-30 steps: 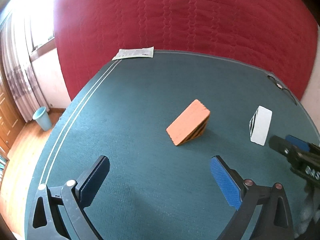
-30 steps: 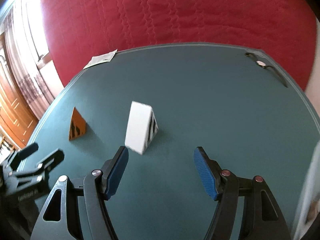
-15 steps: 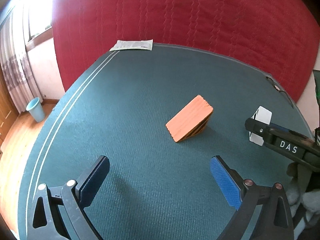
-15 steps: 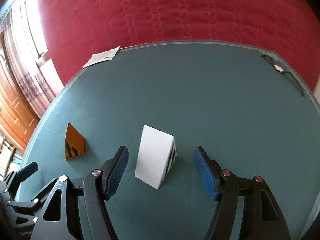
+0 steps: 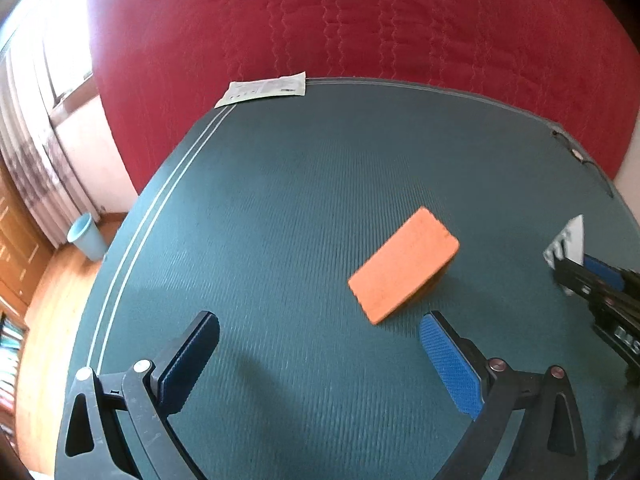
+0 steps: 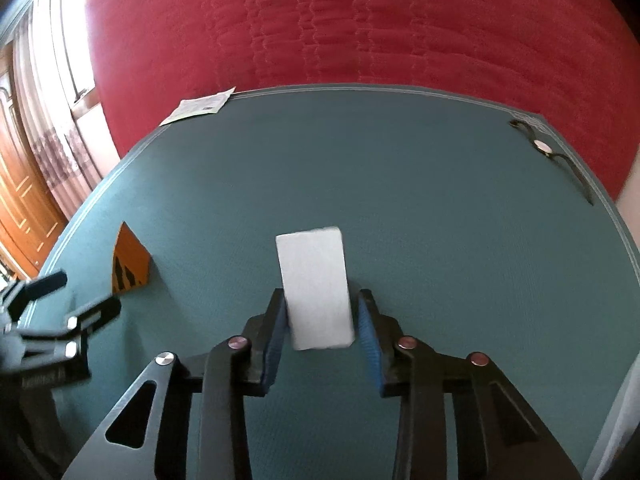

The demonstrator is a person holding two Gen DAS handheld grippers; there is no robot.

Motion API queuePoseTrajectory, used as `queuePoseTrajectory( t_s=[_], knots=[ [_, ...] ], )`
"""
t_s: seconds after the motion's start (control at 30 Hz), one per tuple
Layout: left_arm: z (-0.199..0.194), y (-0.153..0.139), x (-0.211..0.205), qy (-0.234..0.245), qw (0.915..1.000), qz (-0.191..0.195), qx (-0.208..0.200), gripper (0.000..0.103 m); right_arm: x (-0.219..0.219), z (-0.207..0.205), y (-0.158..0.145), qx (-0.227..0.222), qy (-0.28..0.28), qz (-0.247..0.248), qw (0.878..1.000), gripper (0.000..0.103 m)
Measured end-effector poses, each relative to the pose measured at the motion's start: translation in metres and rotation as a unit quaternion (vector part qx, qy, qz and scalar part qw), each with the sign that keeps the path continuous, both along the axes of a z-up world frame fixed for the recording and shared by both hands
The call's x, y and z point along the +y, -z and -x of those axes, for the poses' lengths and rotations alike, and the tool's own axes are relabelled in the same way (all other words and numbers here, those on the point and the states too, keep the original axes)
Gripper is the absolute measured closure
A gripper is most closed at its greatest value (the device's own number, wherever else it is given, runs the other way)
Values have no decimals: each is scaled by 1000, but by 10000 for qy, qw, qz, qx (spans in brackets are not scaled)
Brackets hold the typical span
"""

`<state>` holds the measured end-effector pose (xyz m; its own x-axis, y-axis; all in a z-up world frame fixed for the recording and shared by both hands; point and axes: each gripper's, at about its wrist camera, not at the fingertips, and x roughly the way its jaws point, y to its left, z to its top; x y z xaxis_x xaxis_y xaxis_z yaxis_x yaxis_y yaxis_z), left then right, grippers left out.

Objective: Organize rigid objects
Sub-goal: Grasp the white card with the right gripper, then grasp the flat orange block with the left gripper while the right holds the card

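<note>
Two wedges on green mat (image 5: pixel 280 200): white wedge (image 6: pixel 316 288) clamped by just-closed right gripper (image 6: pixel 322 312); orange wedge (image 5: pixel 402 266) beyond wide-open left gripper (image 5: pixel 320 360), sloped face only there.

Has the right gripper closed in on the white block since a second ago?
Yes. The right gripper advanced over the green mat until the white block sat between its fingers; its jaws have just been closing and now press both sides.
</note>
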<state>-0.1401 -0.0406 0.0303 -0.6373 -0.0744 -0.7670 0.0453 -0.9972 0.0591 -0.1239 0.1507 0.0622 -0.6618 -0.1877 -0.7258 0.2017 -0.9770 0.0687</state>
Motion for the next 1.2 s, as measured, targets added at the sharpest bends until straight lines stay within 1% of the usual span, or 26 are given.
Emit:
queuePoseTrajectory(
  t_s=[0.17, 0.3, 0.37, 0.57, 0.67, 0.73, 0.77, 0.83, 0.9, 0.97, 1.1, 1.2],
  knots=[
    [13, 1, 3, 56, 9999, 54, -68, 1, 21, -14, 1, -21, 36, 58, 10000, 68],
    [21, 1, 2, 55, 9999, 8, -114, 1, 27, -20, 1, -15, 9, 135, 9999, 68],
    [22, 0, 3, 30, 9999, -32, -147, 3, 27, -20, 1, -15, 10, 142, 9999, 68],
    [25, -4, 7, 113, 9995, -254, -130, 23, 27, -20, 2, -10, 16, 144, 9999, 68],
    [23, -5, 13, 145, 9996, -242, -38, 30, 27, -20, 2, -10, 18, 144, 9999, 68],
    [21, -5, 15, 213, 9995, -241, 13, 40, 27, -20, 2, -10, 18, 148, 9999, 68],
    [20, -5, 17, 230, 9995, -234, 31, 43, 27, -20, 2, -10, 19, 149, 9999, 68],
    [17, -5, 21, 290, 9993, -221, 92, 55, 27, -20, 2, -9, 19, 155, 9999, 68],
    [13, -6, 25, 369, 9990, -192, 162, 62, 26, -20, 2, -7, 20, 151, 9999, 68],
    [10, -5, 28, 380, 9990, -118, 211, 65, 27, -20, 2, -8, 21, 149, 9999, 68],
    [12, -5, 21, 360, 9987, -304, 205, 67, 27, -20, 1, -3, 25, 140, 9999, 68],
    [11, -5, 20, 348, 9986, -346, 216, 67, 27, -20, 1, -3, 27, 144, 9999, 68]
  ],
)
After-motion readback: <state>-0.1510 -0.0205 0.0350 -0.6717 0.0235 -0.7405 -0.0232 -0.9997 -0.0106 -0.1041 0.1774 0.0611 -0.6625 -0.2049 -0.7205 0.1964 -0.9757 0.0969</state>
